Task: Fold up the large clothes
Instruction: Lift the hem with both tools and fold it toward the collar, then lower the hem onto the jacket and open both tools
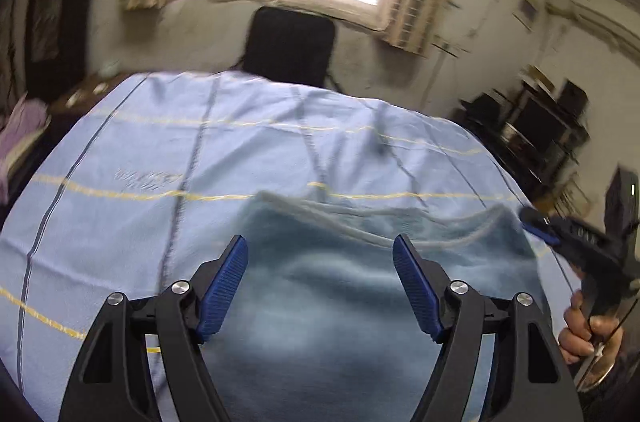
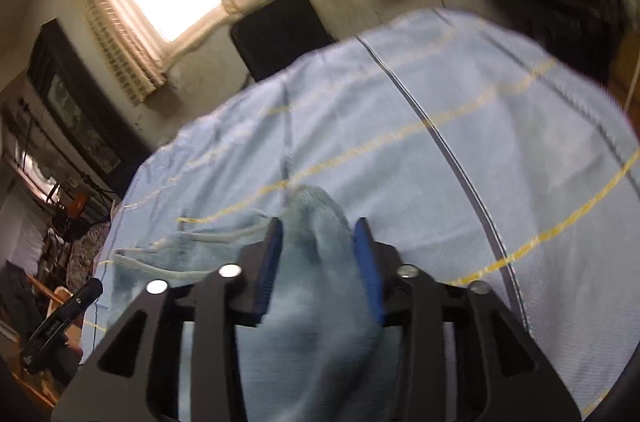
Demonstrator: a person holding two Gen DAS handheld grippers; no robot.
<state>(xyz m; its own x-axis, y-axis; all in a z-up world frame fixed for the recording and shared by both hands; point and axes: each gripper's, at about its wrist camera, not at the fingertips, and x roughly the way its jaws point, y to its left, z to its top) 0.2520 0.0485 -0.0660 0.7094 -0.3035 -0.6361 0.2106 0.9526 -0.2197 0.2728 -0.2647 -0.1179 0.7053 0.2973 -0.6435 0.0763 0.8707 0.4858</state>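
Observation:
A fuzzy blue-grey garment (image 1: pixel 328 286) with pale trim lies on a light blue sheet (image 1: pixel 140 150) striped yellow and dark. My left gripper (image 1: pixel 320 246) hovers over the garment's near part, its jaws wide open and nothing pinched between them. In the right wrist view a raised ridge of the garment (image 2: pixel 312 322) fills the gap of my right gripper (image 2: pixel 319 226), and both blue pads press on the fabric. In the left wrist view the right gripper (image 1: pixel 536 222) shows at the garment's right edge, held by a hand (image 1: pixel 580 326). The picture is motion-blurred.
The sheet (image 2: pixel 500 142) covers a broad surface beyond the garment. A black chair back (image 1: pixel 290 46) stands behind its far edge under a bright window. Dark shelves (image 1: pixel 536 126) crowd the right side, and pinkish cloth (image 1: pixel 24 130) lies at the left.

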